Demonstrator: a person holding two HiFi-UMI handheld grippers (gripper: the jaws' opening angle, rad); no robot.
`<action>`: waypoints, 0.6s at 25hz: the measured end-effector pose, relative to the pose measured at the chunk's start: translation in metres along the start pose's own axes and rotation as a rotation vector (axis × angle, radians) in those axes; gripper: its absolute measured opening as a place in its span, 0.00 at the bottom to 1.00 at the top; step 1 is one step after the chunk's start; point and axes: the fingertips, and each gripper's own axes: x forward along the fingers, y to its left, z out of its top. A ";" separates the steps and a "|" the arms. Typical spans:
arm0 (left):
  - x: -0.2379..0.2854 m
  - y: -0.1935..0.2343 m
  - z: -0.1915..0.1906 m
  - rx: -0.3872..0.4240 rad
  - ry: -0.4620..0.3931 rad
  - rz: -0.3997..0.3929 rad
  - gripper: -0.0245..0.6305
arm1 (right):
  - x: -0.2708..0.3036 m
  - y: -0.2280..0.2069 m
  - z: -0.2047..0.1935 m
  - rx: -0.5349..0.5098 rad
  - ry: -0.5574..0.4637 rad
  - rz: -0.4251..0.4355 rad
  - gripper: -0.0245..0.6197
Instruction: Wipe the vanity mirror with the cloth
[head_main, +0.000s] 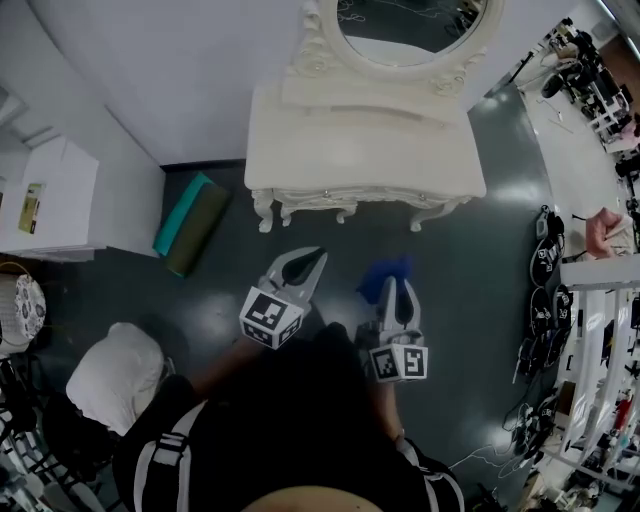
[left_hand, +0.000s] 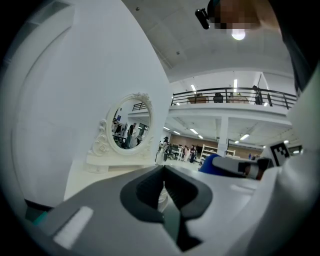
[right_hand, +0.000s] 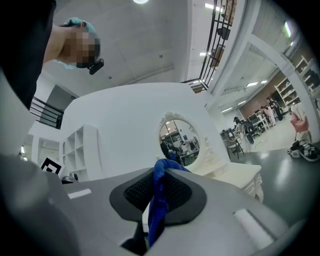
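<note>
The oval vanity mirror (head_main: 410, 25) in an ornate white frame stands on a cream dressing table (head_main: 300, 140) at the top of the head view. It also shows ahead in the left gripper view as the mirror (left_hand: 129, 123) and in the right gripper view as the mirror (right_hand: 179, 141). My right gripper (head_main: 398, 288) is shut on a blue cloth (right_hand: 159, 200), which bunches out past the jaws as the cloth (head_main: 385, 275). My left gripper (head_main: 303, 262) is shut with nothing between its jaws, level with the right one, both short of the table.
A teal and olive rolled mat (head_main: 190, 225) lies on the dark floor left of the table. White shelves (head_main: 50, 195) stand at the left, a white bag (head_main: 115, 370) lower left. Racks and cables (head_main: 590, 330) crowd the right side.
</note>
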 end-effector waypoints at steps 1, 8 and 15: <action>0.002 0.003 0.000 -0.003 0.003 0.000 0.05 | 0.002 0.000 0.000 0.000 0.004 0.000 0.10; 0.033 0.018 0.002 -0.024 -0.002 0.025 0.05 | 0.030 -0.022 0.001 0.002 0.022 0.004 0.09; 0.081 0.030 0.012 -0.034 -0.025 0.082 0.05 | 0.074 -0.049 0.007 0.004 0.024 0.071 0.09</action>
